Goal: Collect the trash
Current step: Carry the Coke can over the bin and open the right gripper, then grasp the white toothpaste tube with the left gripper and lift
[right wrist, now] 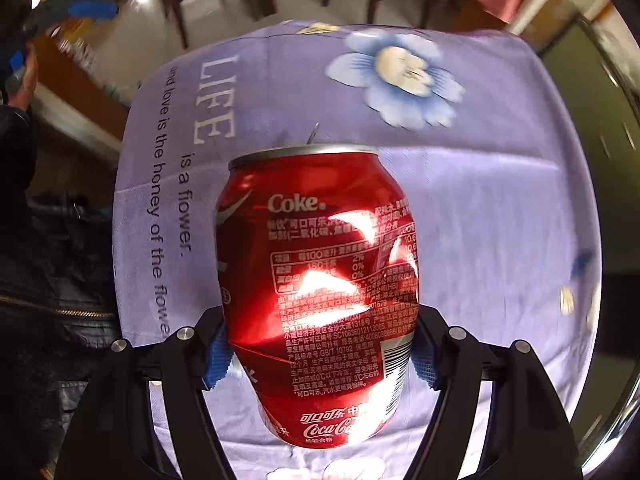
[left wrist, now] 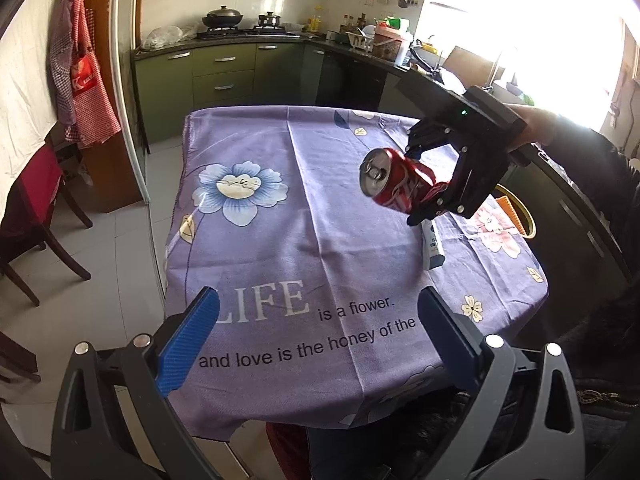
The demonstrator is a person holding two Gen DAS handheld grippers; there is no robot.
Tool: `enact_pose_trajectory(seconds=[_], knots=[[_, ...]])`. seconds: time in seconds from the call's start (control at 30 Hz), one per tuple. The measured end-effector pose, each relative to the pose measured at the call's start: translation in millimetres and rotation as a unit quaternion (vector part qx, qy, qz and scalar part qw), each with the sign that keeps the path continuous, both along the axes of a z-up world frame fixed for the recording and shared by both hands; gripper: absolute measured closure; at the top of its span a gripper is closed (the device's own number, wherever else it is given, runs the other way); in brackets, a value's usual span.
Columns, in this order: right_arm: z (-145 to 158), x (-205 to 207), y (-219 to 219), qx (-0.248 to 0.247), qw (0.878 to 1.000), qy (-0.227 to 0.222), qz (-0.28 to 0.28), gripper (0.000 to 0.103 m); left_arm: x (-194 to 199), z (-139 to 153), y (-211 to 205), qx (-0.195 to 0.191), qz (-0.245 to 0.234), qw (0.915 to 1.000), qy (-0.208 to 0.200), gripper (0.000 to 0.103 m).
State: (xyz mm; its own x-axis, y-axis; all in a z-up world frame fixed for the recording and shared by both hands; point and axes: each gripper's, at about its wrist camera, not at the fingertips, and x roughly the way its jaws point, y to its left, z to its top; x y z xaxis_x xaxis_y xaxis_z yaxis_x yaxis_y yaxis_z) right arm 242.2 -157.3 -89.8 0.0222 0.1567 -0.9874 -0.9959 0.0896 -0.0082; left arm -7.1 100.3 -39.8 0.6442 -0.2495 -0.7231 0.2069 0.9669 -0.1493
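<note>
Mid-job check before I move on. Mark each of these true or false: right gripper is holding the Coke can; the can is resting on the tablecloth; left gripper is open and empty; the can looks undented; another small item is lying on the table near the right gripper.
1. The right gripper holds the Coke can. True.
2. The can rests on the tablecloth. False: it is lifted clear, above the cloth.
3. The left gripper is open and empty. True.
4. The can is undented. False: its side is creased and crumpled.
5. Another small item lies on the table near the right gripper. True: a white and blue carton lies just below it.
</note>
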Motion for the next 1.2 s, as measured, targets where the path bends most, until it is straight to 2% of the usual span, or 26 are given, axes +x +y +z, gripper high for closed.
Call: enact_pose_trajectory(seconds=[0.17, 0.27, 0.33, 0.37, 0.43, 0.5, 0.53, 0.57, 0.67, 0.73, 0.8, 0.83, 0.9, 1.03, 1.2], knots=[[21.6, 1.2, -84.8, 0.021, 0.993, -0.026, -0.115, 0.032, 14.2, -4.1, -25.2, -0.004, -0.038, 0.9993, 0.004, 0.008], [36.1, 13.5, -151.8, 0.048, 0.974, -0.03, -0.218, 0.032, 22.0, -6.9, -44.7, -0.006, -0.069, 0.9976, 0.006, 0.008], [41.8, 22.6, -201.8, 0.063, 0.952, -0.034, -0.297, 0.032, 27.6, -8.6, -58.6, -0.005, -0.09, 0.9959, 0.008, 0.008], [43.0, 28.8, -230.5, 0.067, 0.938, -0.035, -0.339, 0.032, 30.0, -9.6, -65.0, -0.005, -0.1, 0.9949, 0.01, 0.008], [39.8, 29.8, -297.3, 0.062, 0.904, -0.042, -0.422, 0.032, 35.2, -12.1, -76.7, -0.003, -0.119, 0.9928, 0.013, 0.008], [29.4, 40.6, -353.3, 0.048, 0.864, -0.041, -0.5, 0.032, 40.2, -13.1, -87.3, -0.001, -0.134, 0.9909, 0.014, 0.008], [19.0, 45.7, -378.7, 0.038, 0.842, -0.035, -0.537, 0.032, 41.8, -13.8, -92.8, -0.001, -0.138, 0.9903, 0.015, 0.008], [9.0, 49.3, -398.0, 0.03, 0.826, -0.028, -0.562, 0.032, 44.0, -14.0, -96.8, -0.001, -0.142, 0.9898, 0.016, 0.008], [-18.2, 58.8, -435.4, 0.011, 0.798, -0.028, -0.602, 0.032, 47.1, -14.1, -107.2, 0.002, -0.151, 0.9884, 0.018, 0.008], [-31.3, 67.2, -448.5, 0.02, 0.783, -0.029, -0.621, 0.031, 47.3, -14.1, -111.8, 0.005, -0.158, 0.9872, 0.02, 0.008], [-36.6, 75.3, -456.0, 0.013, 0.779, -0.045, -0.626, 0.016, 47.1, -14.8, -117.6, 0.01, -0.164, 0.9862, 0.023, 0.008], [-37.7, 76.8, -460.3, 0.005, 0.774, -0.061, -0.63, 0.012, 47.0, -15.5, -119.4, 0.012, -0.166, 0.9857, 0.024, 0.008], [-32.9, 73.2, -466.4, 0.012, 0.761, -0.073, -0.645, 0.012, 46.5, -17.1, -123.3, 0.016, -0.174, 0.9842, 0.028, 0.008], [-9.0, 33.1, -468.0, 0.084, 0.733, -0.095, -0.668, 0.013, 51.8, -23.7, -129.4, 0.014, -0.19, 0.9807, 0.045, 0.008], [10.4, -43.7, -434.2, 0.177, 0.724, -0.086, -0.662, 0.013, 80.8, -48.2, -133.6, -0.002, -0.177, 0.9774, 0.115, 0.008]])
